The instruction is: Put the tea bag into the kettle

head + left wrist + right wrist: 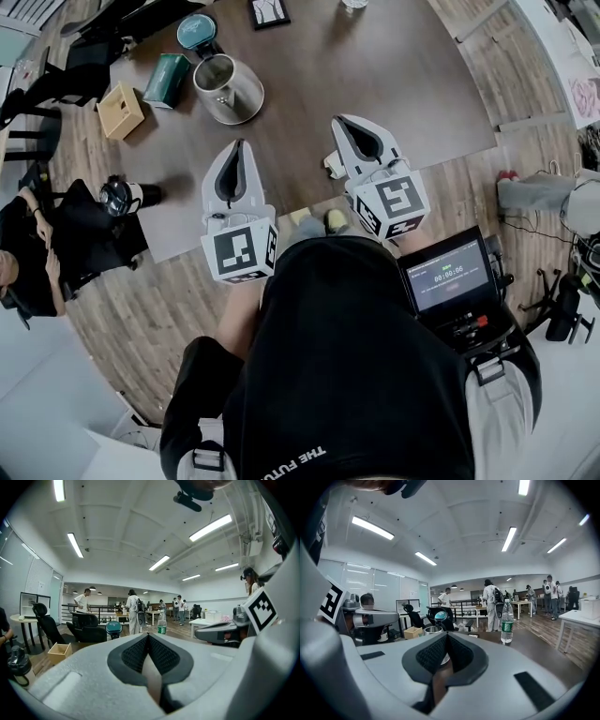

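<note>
Both tongs are hanging near the table [375,66] edge, pointing out over it and nearly level. The left gripper [240,143] is sitting closed, its ribbed pads meeting at the tip with nothing between them. The right gripper [340,123] is showing the same: jaws together and empty.

I am not finding the tea bag for certain. A small pale scrap [331,166] is lying at the table edge, just beside the right gripper, and that may be it. It is too small for me to tell its long axis or which way it is pointing. A green tin [167,80] is standing just beside the kettle [228,89] and may be holding more bags, though I am only guessing.

The kettle is standing upright at the far left of the table, well apart from both grippers. Its lid is off and its mouth is facing up, so a drop from above looks to be the way in.

I am expecting a tea bag to be very light, soft and easy to tear. A gentle pinch on one top edge or on the tag, letting the bag hang, would be suiting it best.
</note>
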{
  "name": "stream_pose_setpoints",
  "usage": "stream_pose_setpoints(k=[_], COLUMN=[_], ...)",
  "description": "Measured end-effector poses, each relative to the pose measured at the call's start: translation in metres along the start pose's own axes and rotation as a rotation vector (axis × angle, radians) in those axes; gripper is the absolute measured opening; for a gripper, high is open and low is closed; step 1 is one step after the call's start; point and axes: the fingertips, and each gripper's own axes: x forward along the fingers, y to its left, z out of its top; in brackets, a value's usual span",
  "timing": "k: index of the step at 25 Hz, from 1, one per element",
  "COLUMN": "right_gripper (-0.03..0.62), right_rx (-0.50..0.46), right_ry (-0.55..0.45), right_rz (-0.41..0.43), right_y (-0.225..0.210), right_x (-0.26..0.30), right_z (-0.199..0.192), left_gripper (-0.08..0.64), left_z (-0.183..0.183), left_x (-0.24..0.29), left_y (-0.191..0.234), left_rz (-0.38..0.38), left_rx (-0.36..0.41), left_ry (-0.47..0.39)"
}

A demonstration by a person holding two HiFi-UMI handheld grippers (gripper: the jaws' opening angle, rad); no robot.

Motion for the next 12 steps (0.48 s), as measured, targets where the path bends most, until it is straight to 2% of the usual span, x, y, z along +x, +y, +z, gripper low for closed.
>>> stream_pose_setpoints(k=[12], right_gripper=[0.005], right_rx=[-0.028], right_ry=[0.016], right_rz=[-0.058], right_y=[-0.002], right_x=[0.025], right_z=[0.003], left_gripper=[0.003], left_z=[-0.006], left_x=[0.025], left_y=[0.022], left_rz=[-0.061], left_rx=[-0.028], left_ry=[-0.012])
